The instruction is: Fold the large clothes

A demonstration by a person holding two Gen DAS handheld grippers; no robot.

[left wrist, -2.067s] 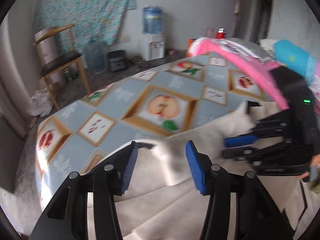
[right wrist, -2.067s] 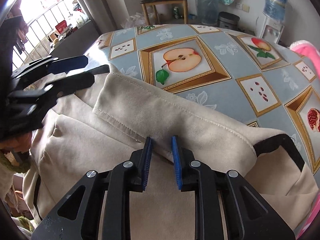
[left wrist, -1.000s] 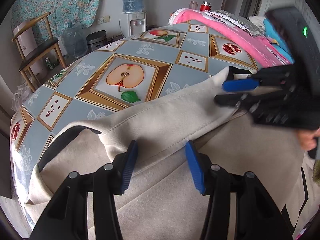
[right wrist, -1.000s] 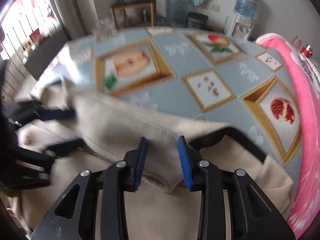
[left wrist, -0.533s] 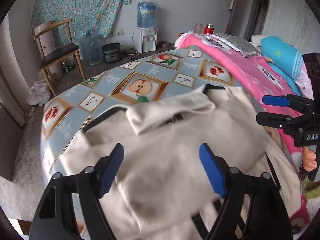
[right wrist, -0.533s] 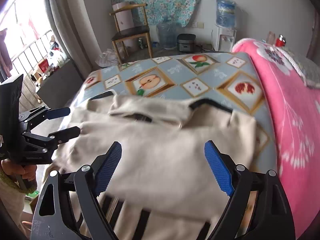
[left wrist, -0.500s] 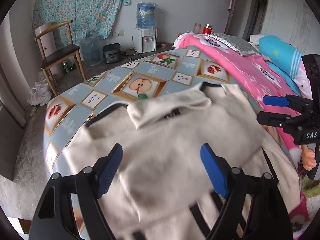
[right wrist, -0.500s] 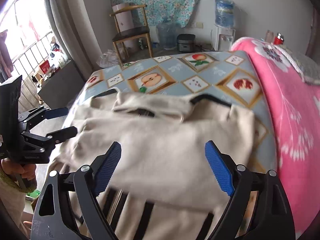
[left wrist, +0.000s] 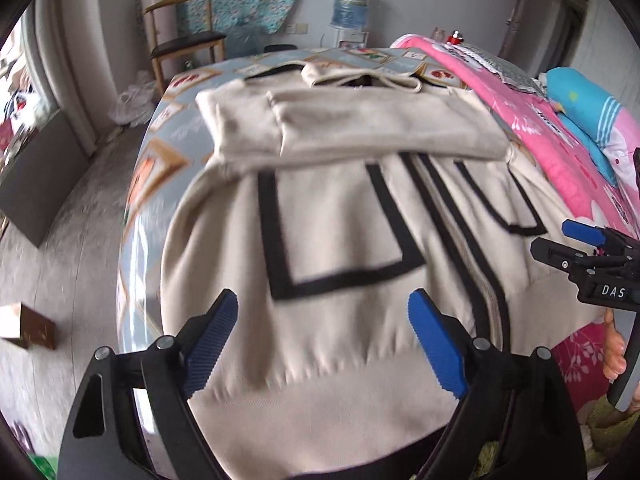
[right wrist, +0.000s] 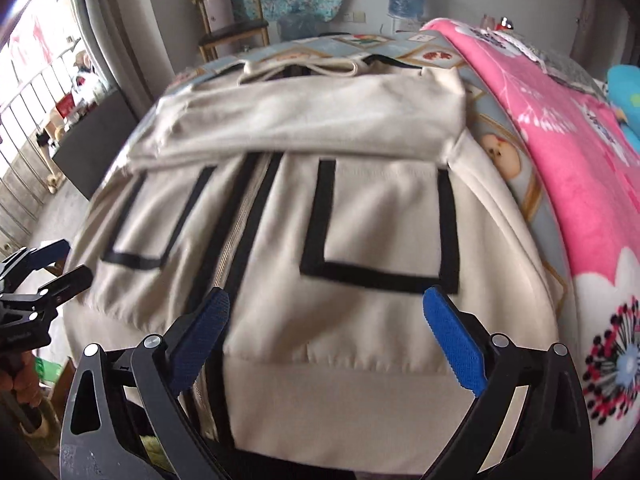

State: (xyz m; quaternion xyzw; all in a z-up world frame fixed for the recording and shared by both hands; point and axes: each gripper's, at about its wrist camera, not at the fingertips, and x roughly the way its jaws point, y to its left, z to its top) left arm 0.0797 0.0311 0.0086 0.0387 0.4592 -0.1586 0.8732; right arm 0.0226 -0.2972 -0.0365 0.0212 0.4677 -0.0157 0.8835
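In the left wrist view, the left gripper (left wrist: 323, 338) is seen spread wide, with nothing between its blue pads (left wrist: 210, 338); it is held above the ribbed hem of the cream jacket (left wrist: 344, 240). The jacket is laid front up on the table (left wrist: 160, 152), which is covered by a fruit-patterned cloth. The right gripper (left wrist: 576, 242) is caught at the right edge, its two fingers slightly apart and nothing gripped. A wooden chair (left wrist: 180, 36), a water dispenser (left wrist: 352, 4) and a blue pillow (left wrist: 584, 108) are also shown.

In the right wrist view, the right gripper (right wrist: 326, 334) is likewise seen wide apart and empty, above the hem on the other side of the zip. The left gripper (right wrist: 60, 264) appears at the left edge. A window railing (right wrist: 24, 120) is shown only here, and the pink blanket (right wrist: 560, 152) is seen lying just beside the jacket.

Both sleeves are folded across the chest in a cream band, the hood lies at the far end, and black-trimmed pockets flank the central zip.
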